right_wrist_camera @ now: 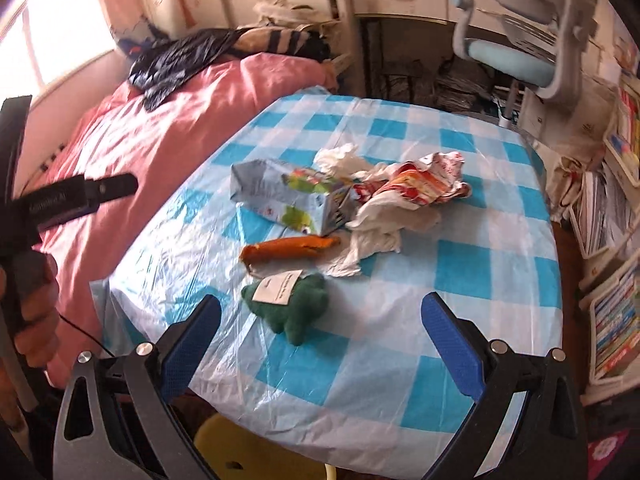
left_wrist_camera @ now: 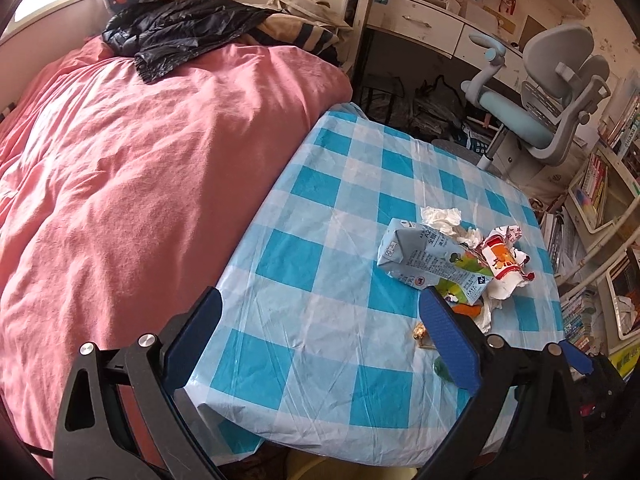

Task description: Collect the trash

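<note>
On checked table [right_wrist_camera: 460, 280]: trash pile [right_wrist_camera: 360, 204] ahead of right tool [right_wrist_camera: 320, 316], apart; both tools spread, left tool [left_wrist_camera: 320, 312] too.

One table under blue-and-white checked cloth [right_wrist_camera: 460, 272], centre of frame. On it: one flattened milk carton [right_wrist_camera: 280, 200], one crumpled red-and-orange snack wrapper [right_wrist_camera: 416, 184], roughly two clumps of white tissue [right_wrist_camera: 376, 232], exact count unclear. One orange carrot-shaped item [right_wrist_camera: 288, 250], one green plush piece with white tag [right_wrist_camera: 296, 308], lower centre. One small gold wrapper [left_wrist_camera: 420, 332], seen only in left view. One pink-covered bed [left_wrist_camera: 140, 180] at left; one grey-and-blue desk chair [left_wrist_camera: 540, 96], upper right.
</note>
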